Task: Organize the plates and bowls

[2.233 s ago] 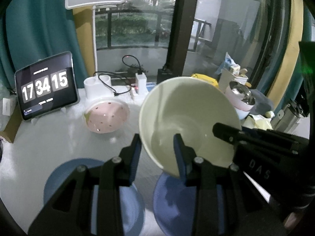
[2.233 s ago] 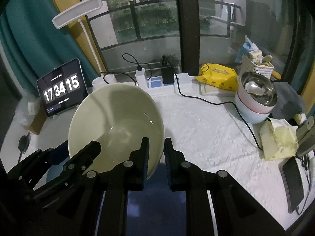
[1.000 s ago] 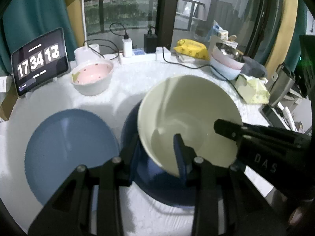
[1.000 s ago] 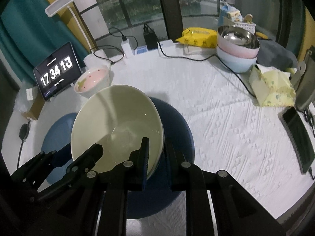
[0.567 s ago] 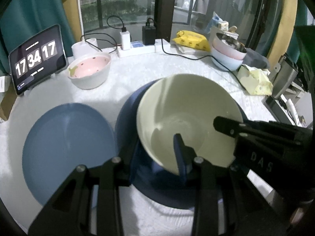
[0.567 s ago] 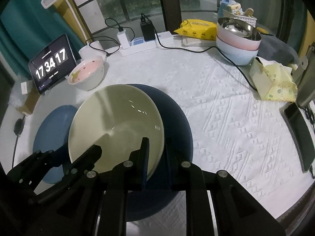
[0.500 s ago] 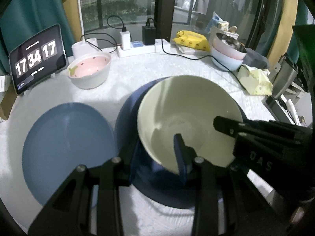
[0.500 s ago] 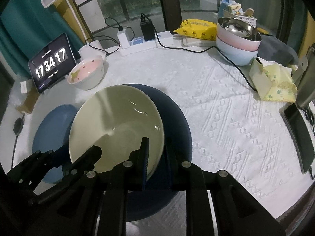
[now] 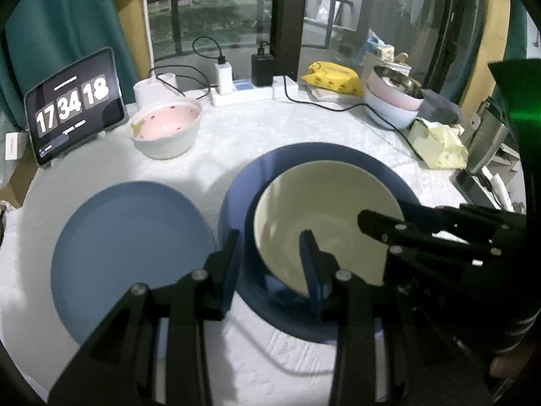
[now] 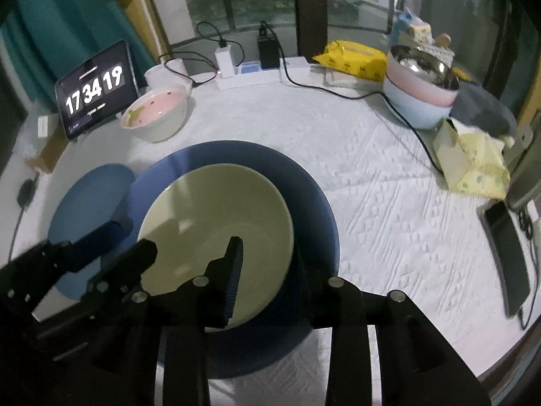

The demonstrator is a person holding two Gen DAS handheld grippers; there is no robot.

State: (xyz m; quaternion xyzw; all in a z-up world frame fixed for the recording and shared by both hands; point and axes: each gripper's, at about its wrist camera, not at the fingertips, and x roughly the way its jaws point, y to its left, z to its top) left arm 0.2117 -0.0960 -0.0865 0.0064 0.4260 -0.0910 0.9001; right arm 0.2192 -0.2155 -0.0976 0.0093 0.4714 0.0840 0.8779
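Note:
A cream bowl [image 9: 324,209] [image 10: 216,216] rests on a dark blue plate [image 9: 338,159] [image 10: 304,203]. My left gripper [image 9: 270,257] is open, its fingers astride the bowl's near-left rim. My right gripper [image 10: 270,260] is open, its fingers astride the bowl's near-right rim. A light blue plate [image 9: 128,243] [image 10: 91,199] lies to the left. A pink-lined white bowl [image 9: 165,128] [image 10: 155,115] stands behind it.
A tablet clock [image 9: 72,105] stands at the back left. A power strip with cables [image 9: 243,94] lies at the back. Stacked bowls [image 10: 419,91] and a yellow tissue pack [image 10: 473,159] are at the right. A phone [image 10: 510,257] lies at the right edge.
The cream bowl came down onto the dark blue plate. Both grippers opened and let go of its rim.

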